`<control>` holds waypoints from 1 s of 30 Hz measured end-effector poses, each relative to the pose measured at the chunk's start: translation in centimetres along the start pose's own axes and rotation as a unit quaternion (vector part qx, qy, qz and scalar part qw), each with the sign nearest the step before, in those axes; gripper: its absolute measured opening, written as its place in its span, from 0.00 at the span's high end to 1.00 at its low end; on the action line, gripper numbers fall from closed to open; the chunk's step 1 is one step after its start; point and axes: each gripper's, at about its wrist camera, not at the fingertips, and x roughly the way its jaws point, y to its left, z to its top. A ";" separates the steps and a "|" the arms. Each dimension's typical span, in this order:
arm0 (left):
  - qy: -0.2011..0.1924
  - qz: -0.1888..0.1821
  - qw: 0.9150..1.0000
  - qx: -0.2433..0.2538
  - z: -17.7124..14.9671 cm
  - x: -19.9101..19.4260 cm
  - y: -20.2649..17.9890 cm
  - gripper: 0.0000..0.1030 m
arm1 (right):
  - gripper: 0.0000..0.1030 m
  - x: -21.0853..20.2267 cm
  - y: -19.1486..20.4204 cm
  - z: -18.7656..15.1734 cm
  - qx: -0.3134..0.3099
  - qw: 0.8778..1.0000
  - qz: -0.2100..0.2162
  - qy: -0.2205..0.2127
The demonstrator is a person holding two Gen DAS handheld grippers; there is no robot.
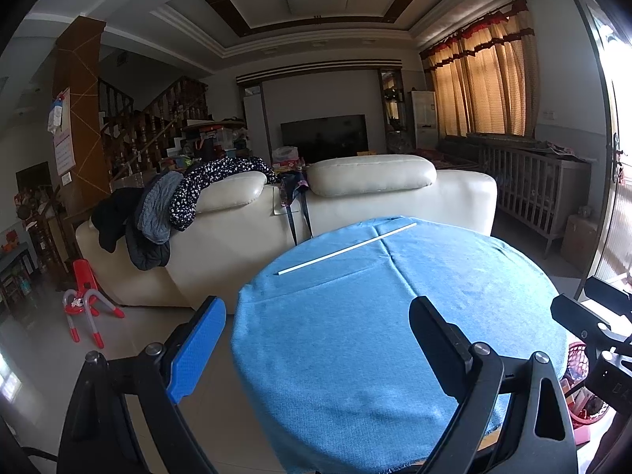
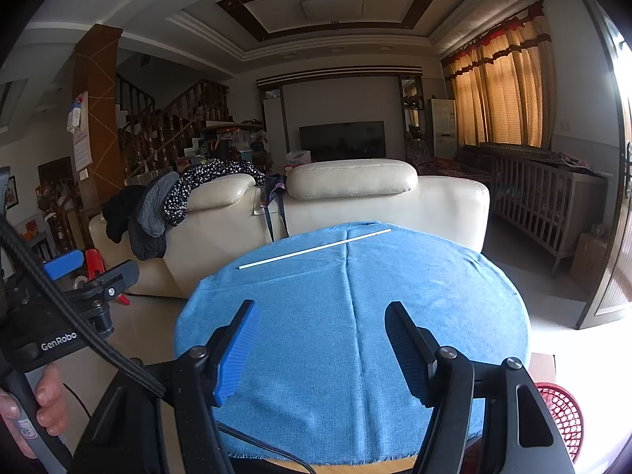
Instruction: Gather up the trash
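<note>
On the round worktop [image 2: 454, 308], covered with a blue cloth, a thin white stick [image 2: 315, 248] lies diagonally near the far edge, just before the cream sofa [image 2: 355, 197]. Both tongs are apart and hold nothing: the left tongs [image 1: 316, 328] stand wide, the right tongs [image 2: 322, 337] somewhat narrower. On the left device, white letters read "GenRobo". A red basket [image 2: 563, 414] stands low at the right.
</note>
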 end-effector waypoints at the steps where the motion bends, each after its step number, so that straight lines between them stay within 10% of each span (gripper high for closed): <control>1: 0.000 0.000 1.000 0.001 0.0 0.0 0.0 0.08 | 0.33 0.1 0.0 0.0 0.000 1.000 0.001 0.000; 30: 0.003 -0.004 1.000 -0.003 0.1 -0.1 0.0 0.08 | 0.33 0.6 -0.2 -0.2 -0.005 1.000 -0.002 0.003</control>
